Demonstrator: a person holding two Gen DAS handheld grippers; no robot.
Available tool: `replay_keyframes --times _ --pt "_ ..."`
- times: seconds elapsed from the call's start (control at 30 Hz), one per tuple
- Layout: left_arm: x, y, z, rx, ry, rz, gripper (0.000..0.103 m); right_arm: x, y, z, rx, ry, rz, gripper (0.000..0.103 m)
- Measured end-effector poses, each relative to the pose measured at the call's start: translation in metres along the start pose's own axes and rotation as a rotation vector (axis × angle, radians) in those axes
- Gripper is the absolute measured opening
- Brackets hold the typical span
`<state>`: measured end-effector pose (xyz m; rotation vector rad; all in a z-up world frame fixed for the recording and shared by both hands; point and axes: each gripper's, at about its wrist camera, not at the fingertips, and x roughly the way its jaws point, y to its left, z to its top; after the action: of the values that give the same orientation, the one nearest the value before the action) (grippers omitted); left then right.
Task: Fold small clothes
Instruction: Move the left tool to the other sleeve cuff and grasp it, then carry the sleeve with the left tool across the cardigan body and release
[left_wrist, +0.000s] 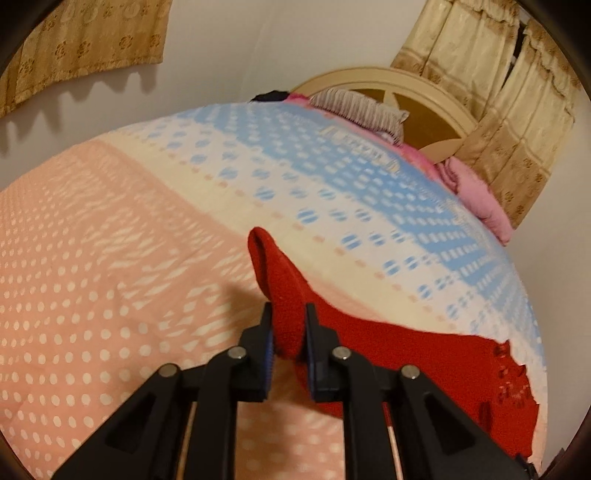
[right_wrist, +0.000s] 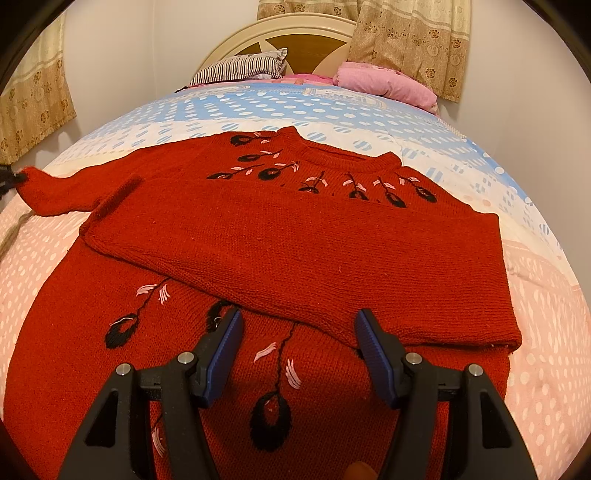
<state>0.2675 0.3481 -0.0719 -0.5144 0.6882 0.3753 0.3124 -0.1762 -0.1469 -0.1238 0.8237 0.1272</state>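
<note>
Bed with dotted pink, cream and blue cover fills both views; headboard at far end. Red sweater lies flat on the cover, neck toward the far end, right sleeve folded across the chest. Left sleeve stretches out to the left, cuff raised off the cover. Left tongs clenched on that cuff. Right tongs released, blue pads apart, over the near hem, grasping nothing. Striped pillow far; pink bundle far right.
</note>
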Motion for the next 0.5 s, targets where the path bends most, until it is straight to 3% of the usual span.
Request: replay_keyframes --times 0.23,0.5 --pt "-0.023 -0.045 0.006 0.003 -0.003 -0.093 0.014 0.0 0.0 0.001 0.004 0.002 0.003 0.064" --pt "-0.038 -0.098 0.007 0.016 0.005 -0.192 0.014 -0.026 -0.024 -0.002 0.066 -0.001 0.105 0.064"
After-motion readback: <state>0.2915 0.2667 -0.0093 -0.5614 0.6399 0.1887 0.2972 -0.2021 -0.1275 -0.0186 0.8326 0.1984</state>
